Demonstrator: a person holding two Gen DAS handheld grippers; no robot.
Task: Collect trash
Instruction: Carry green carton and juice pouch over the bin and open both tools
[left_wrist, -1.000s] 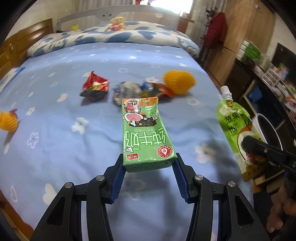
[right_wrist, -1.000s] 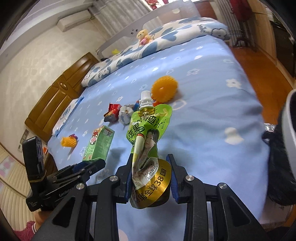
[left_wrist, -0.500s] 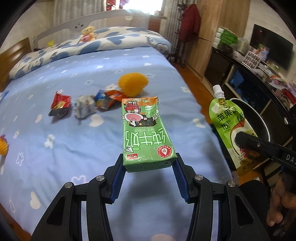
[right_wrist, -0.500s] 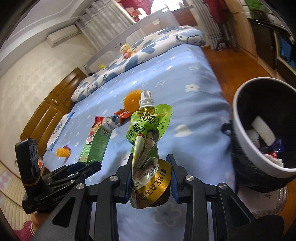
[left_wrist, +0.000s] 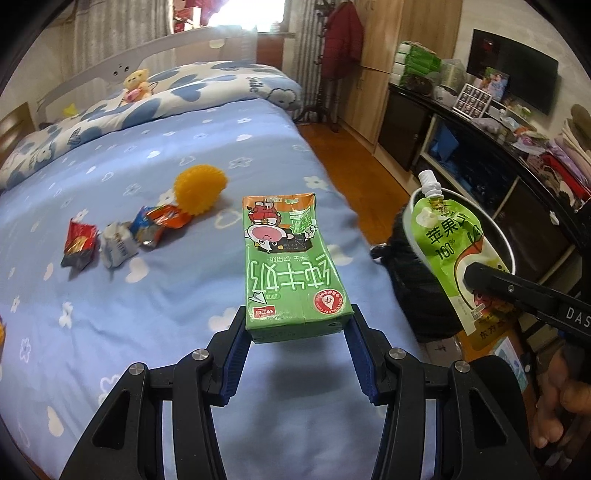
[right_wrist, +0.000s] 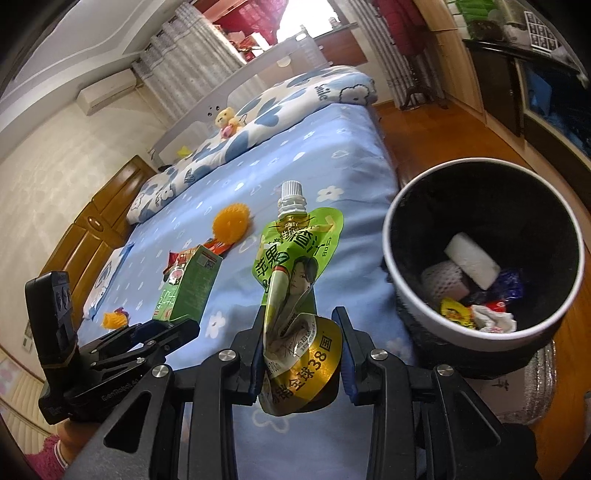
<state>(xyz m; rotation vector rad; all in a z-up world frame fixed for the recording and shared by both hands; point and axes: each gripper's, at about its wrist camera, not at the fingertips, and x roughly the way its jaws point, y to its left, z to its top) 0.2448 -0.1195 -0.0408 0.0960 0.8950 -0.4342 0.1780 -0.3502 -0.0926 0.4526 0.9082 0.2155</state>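
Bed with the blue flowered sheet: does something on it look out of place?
Yes. Crumpled snack wrappers lie scattered on the blue flowered sheet beside an orange spiky ball, while other trash is already in the black bin.

a blue flowered bed fills the room, wooden floor and wardrobe beside it, bright window behind.

Both grippers look the same: the left gripper and right gripper are chunky matte-black plastic with ribbed blue pads, round silver screws and small white lettering on the arms. A fuzzy pink sleeve shows too.
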